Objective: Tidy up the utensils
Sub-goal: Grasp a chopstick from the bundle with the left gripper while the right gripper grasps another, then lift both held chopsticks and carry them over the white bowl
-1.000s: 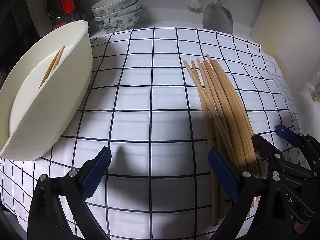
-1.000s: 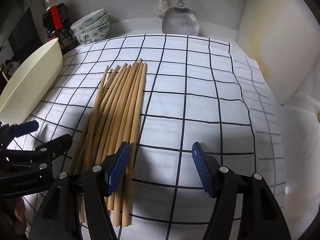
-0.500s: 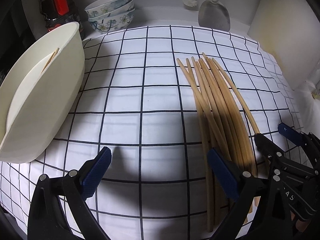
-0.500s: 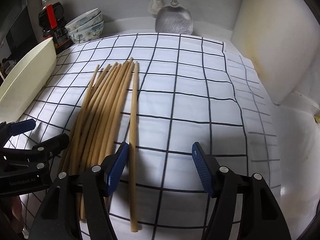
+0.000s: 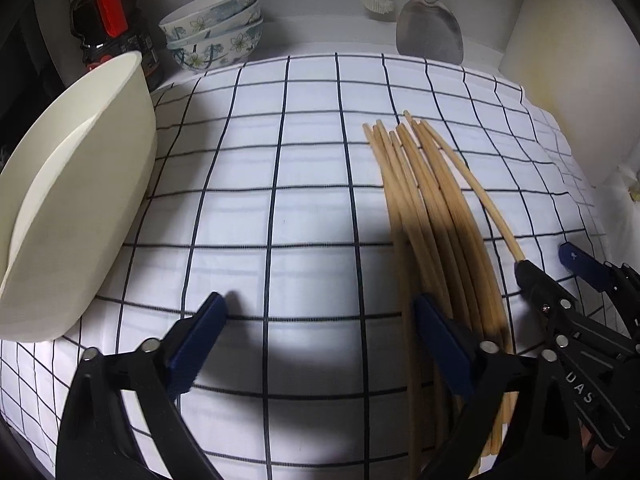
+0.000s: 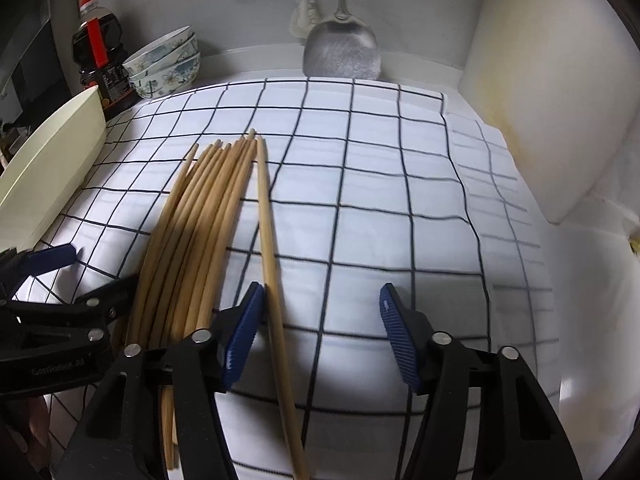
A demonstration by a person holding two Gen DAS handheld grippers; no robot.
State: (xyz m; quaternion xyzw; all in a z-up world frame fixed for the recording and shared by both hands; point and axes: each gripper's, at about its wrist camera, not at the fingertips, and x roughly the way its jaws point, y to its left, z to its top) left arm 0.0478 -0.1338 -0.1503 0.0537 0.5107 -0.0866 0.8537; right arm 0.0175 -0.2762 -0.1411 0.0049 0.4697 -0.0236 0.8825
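Since a second ago, one pale wooden chopstick [image 6: 269,248] has slid out of the bundle of pale wooden chopsticks [image 6: 192,232] to its right side and now lies apart, running between the right gripper's jaws, just beside the left one. Beneath everything, the surface is covered by a white cloth with a dark grid pattern [image 5: 280,184], and the bundle lies on it fanned at the far tips, in the right part of the left wrist view [image 5: 436,216]. At the cloth's left edge stands a large cream plastic tub [image 5: 80,200], tilted on its side. A white board [image 6: 552,92] leans at the right edge of the cloth. Behind the tub stand a dark sauce bottle with a red label [image 5: 106,20] and a stack of floral ceramic bowls [image 5: 216,28]. Against the back wall hangs a metal spatula [image 6: 342,52] with a white brush [image 6: 306,20] just beside it. The left gripper [image 5: 320,332] has its jaws spread wide over bare cloth, the right one over the bundle's near ends, holding nothing. The right gripper [image 6: 320,320] is likewise spread wide, and nothing is clamped.
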